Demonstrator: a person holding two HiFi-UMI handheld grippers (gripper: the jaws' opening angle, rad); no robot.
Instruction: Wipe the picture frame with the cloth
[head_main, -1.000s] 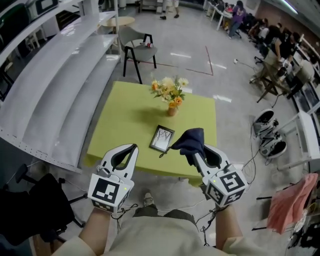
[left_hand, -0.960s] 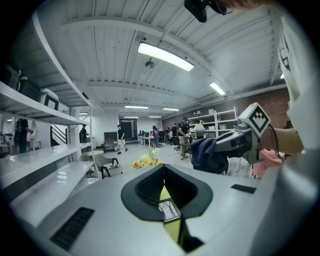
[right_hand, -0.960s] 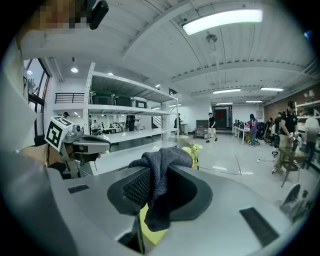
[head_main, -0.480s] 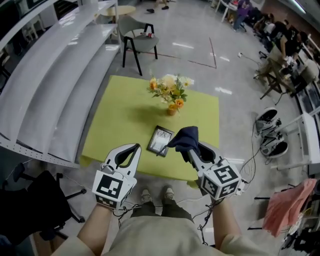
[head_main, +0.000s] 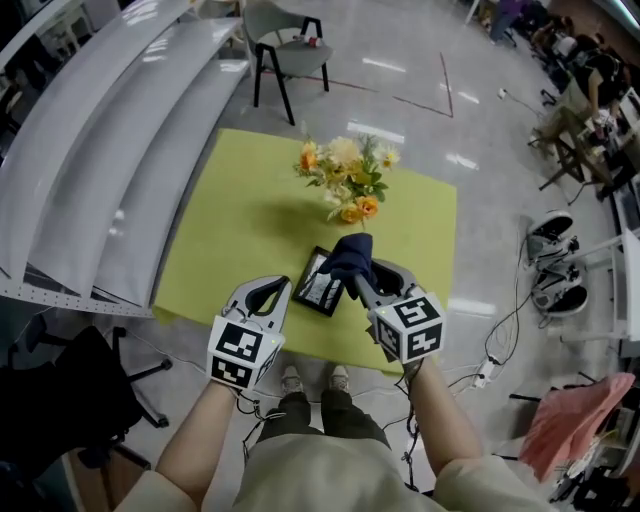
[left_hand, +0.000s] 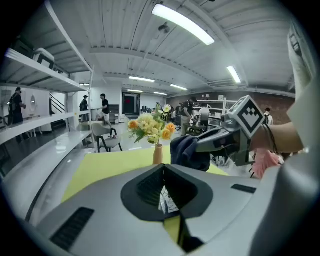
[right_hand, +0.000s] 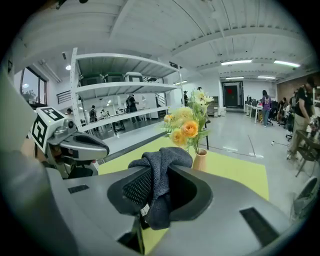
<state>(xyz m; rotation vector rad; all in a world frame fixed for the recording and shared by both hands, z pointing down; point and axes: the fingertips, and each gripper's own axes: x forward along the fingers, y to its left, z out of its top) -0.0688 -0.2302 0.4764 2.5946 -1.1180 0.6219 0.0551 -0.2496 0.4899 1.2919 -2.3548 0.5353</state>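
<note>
A black picture frame lies flat near the front edge of the yellow-green table. My right gripper is shut on a dark blue cloth, which bunches over the frame's far right corner. In the right gripper view the cloth fills the gap between the jaws of that gripper. My left gripper is shut with nothing in it, just left of the frame. In the left gripper view a bit of the frame shows through that gripper's jaw loop, with the cloth ahead.
A vase of yellow and orange flowers stands at the table's far middle. Long white shelves run along the left. A grey chair stands beyond the table. Cables and equipment lie on the floor at right.
Both grippers have moved forward over the table's front edge. The right one has carried the cloth up to the frame, and the left one has come close to the frame's left side.
</note>
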